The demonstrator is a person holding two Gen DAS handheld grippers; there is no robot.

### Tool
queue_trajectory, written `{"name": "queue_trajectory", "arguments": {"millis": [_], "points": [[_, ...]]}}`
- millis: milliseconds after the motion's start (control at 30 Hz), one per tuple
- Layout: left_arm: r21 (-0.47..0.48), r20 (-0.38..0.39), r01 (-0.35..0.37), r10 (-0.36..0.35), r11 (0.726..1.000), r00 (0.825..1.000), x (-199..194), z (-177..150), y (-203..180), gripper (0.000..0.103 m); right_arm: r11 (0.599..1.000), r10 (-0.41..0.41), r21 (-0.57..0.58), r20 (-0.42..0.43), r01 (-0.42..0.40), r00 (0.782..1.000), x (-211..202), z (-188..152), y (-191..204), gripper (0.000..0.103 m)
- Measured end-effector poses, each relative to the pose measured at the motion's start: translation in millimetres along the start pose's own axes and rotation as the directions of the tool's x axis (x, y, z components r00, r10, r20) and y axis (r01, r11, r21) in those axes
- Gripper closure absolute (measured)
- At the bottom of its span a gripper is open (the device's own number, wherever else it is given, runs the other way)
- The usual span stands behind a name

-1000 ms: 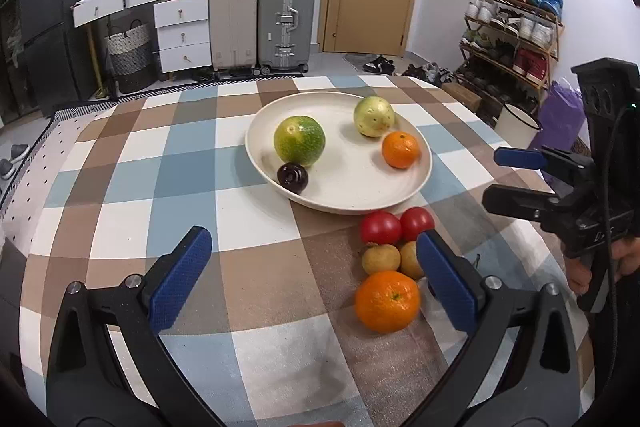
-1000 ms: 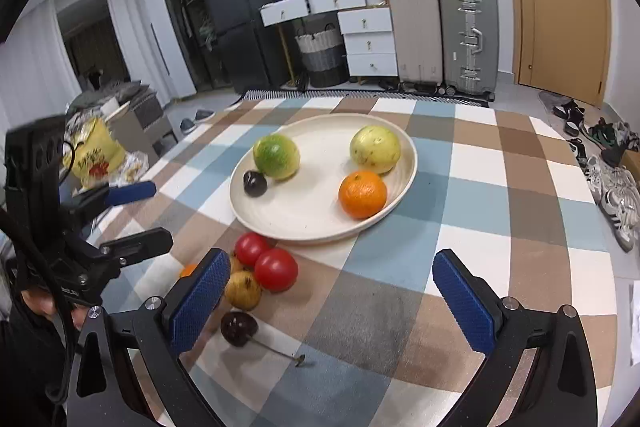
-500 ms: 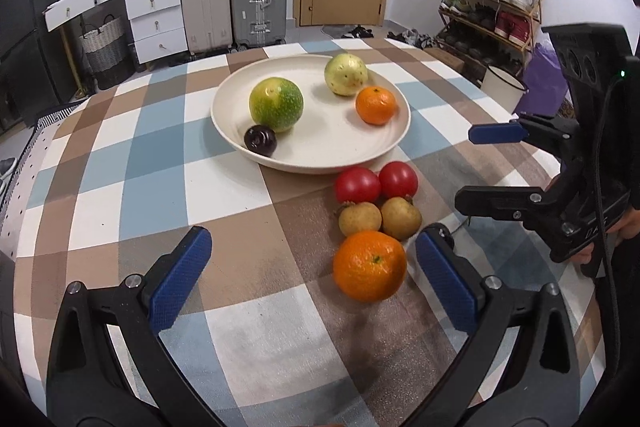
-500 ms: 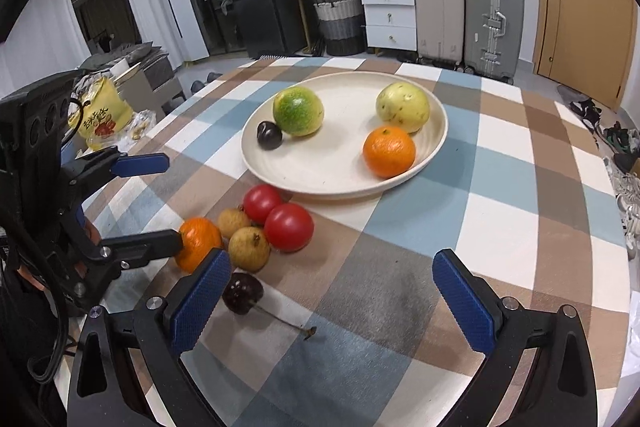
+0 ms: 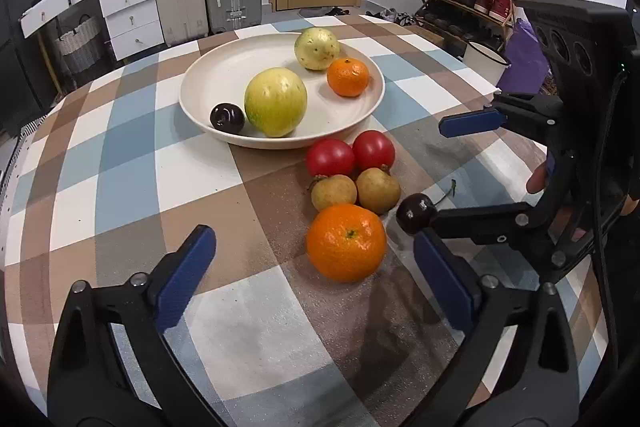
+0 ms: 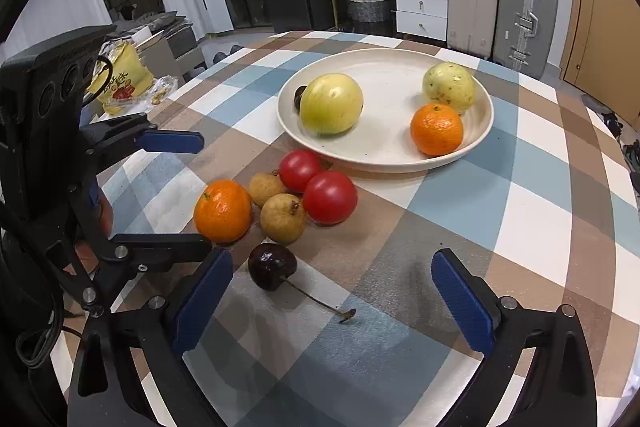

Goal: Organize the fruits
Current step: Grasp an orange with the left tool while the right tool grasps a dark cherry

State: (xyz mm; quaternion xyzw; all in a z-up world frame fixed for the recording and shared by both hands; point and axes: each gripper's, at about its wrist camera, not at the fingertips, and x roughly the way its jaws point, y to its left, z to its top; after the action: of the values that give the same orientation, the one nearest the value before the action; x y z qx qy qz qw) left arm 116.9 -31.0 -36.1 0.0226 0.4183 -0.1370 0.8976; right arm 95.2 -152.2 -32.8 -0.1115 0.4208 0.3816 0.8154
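Left wrist | plate (image 5: pixel 368 107): cherry (image 5: pixel 227 117), two guavas (image 5: pixel 276 101), mandarin (image 5: pixel 347 76)

Cream plate (image 5: pixel 372 99), blue-brown-white checked tablecloth (image 5: pixel 120 163), two red tomatoes (image 6: pixel 330 197), orange mandarin (image 5: pixel 346 242), dark cherry (image 6: pixel 272 265)

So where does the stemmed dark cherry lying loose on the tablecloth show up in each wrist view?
Left wrist view: stemmed cherry lies right of centre, beside the big orange, partly behind the other tool's finger.
Right wrist view: it lies low and centre-left, stem trailing right.
Shared landmark: the cream plate beyond the loose fruit.
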Motion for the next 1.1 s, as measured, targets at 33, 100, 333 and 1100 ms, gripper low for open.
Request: {"name": "queue_trajectory", "arguments": {"millis": [33,100,333,1100], "points": [[0.000,-0.007,0.003,-0.003,1.000,1.000,1.1,-0.5,-0.4,0.007,1.000,0.000,-0.003,0.000,0.000,1.000,-0.3,-0.4,0.5,0.002],[0.005,-0.013,0.008,-0.008,1.000,1.000,2.4,-1.2,-1.3,0.012,1.000,0.000,-0.013,-0.002,0.000,1.000,0.3,-0.2,1.5,0.003],[0.012,-0.021,0.024,-0.024,1.000,0.999,5.9,-2.8,-3.9,0.021,0.999,-0.002,-0.034,-0.015,0.001,1.000,3.6,-2.7,7.3,0.014],[-0.087,0.080,0.077,-0.071,0.993,0.994,-12.6,3.2,19.6,0.064,0.992,0.000,-0.126,-0.030,-0.004,1.000,11.7,-6.0,25.3,0.041]]}}
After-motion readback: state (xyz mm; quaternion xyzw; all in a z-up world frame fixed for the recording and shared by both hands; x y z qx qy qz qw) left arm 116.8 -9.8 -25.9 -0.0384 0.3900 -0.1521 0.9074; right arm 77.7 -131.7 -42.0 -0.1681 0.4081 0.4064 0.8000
